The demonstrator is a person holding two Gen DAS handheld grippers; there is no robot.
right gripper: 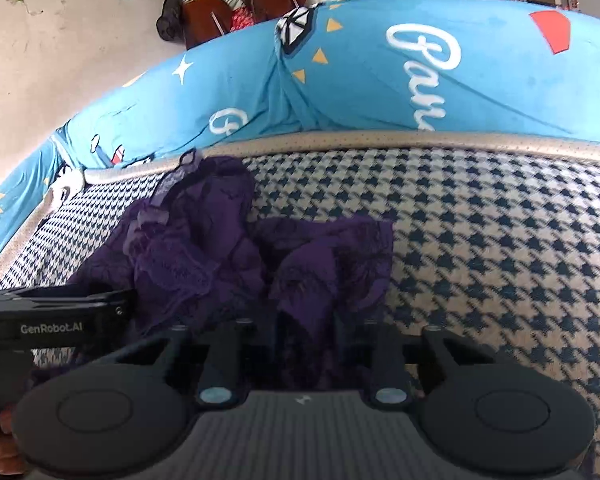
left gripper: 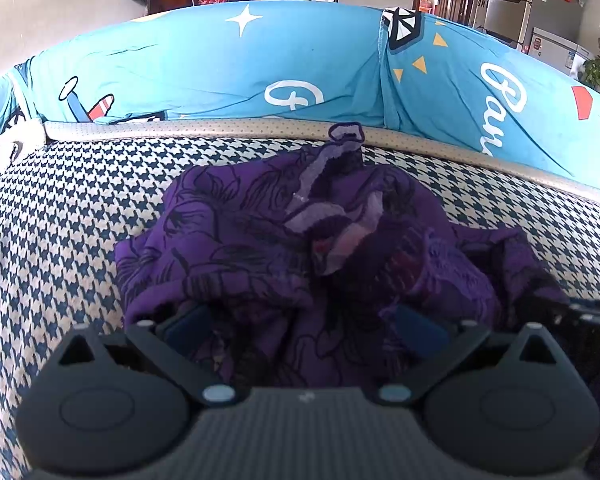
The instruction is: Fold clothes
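Observation:
A crumpled purple garment [left gripper: 260,240] with dark floral print and pale lace straps lies on the houndstooth seat [left gripper: 68,216]. My left gripper [left gripper: 304,328] sits at its near edge with the blue fingers [left gripper: 420,328] spread wide and cloth bunched between them. In the right wrist view the same purple garment [right gripper: 228,256] lies left of centre. My right gripper [right gripper: 308,320] has its fingers drawn close together on a fold of it. The left gripper body [right gripper: 52,320] shows at the left edge.
A blue cartoon-print backrest cover [left gripper: 220,64] rises behind the seat, with a beige piped edge [left gripper: 220,128] along its base. More houndstooth seat [right gripper: 500,260] stretches to the right. Chairs, a fridge and a plant stand far behind.

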